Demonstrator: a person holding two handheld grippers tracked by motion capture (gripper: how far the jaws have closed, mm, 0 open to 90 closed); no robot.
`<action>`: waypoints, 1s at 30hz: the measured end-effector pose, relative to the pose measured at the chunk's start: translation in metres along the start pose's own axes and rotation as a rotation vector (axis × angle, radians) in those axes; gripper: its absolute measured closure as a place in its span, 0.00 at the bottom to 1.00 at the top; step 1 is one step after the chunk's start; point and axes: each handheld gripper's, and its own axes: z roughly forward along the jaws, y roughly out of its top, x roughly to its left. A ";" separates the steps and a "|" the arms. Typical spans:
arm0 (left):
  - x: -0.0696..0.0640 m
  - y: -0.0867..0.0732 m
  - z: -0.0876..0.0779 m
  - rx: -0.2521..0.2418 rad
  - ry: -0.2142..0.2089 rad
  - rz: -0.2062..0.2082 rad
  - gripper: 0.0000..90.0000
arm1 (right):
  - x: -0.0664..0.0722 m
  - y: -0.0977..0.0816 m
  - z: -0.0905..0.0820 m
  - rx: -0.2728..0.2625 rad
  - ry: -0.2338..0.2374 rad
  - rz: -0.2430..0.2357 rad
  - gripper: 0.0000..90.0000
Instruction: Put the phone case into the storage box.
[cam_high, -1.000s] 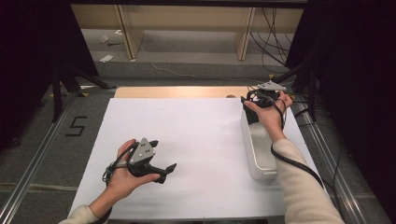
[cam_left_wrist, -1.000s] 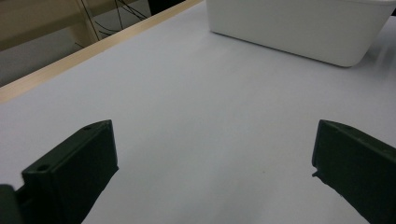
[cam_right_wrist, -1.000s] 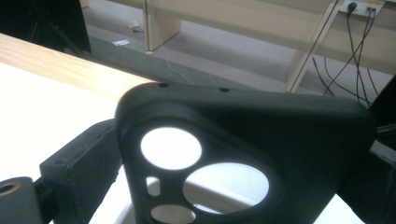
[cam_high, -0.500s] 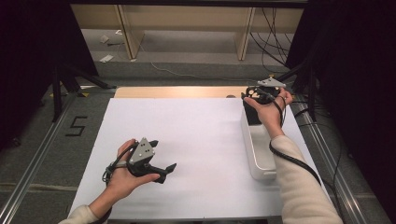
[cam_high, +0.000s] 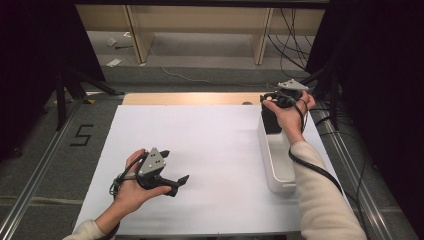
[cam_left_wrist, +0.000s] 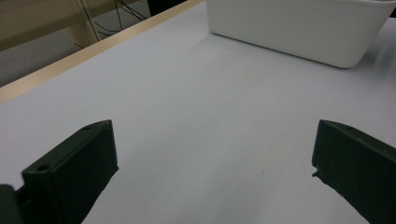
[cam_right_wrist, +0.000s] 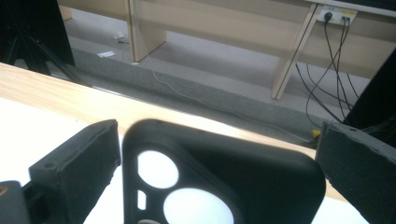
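Observation:
A black phone case (cam_right_wrist: 243, 186) with round camera cut-outs fills the gap between my right gripper's (cam_right_wrist: 217, 140) jaws, which are shut on its two edges. From above, the phone case (cam_high: 271, 120) hangs upright over the far end of a white bin (cam_high: 277, 165), below my right gripper (cam_high: 272, 102). My left gripper (cam_high: 175, 166) rests low over the white table's near left part. Its jaws are wide open with nothing between them. In the left gripper view, my left gripper (cam_left_wrist: 215, 149) faces bare table, with the white bin (cam_left_wrist: 289, 28) beyond.
The white table cover (cam_high: 210, 150) ends at a wooden strip (cam_high: 190, 98) along the far edge. Metal rails (cam_high: 35, 170) run along both sides. Beyond the table are wooden shelf legs (cam_high: 137, 35) and loose cables (cam_high: 285, 30) on the floor.
My right gripper with the phone case has crept slightly up and away over the bin's far end. The left gripper has stayed put.

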 end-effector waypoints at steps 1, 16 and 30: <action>0.000 0.000 0.000 0.000 0.000 0.001 0.00 | 0.000 0.001 -0.001 -0.001 0.004 -0.001 0.01; 0.000 0.001 0.000 -0.001 0.001 0.001 0.00 | 0.000 0.011 -0.016 -0.035 0.005 0.001 0.01; 0.000 0.001 0.000 -0.001 0.002 0.000 0.00 | 0.006 0.016 -0.033 -0.061 0.032 -0.020 0.01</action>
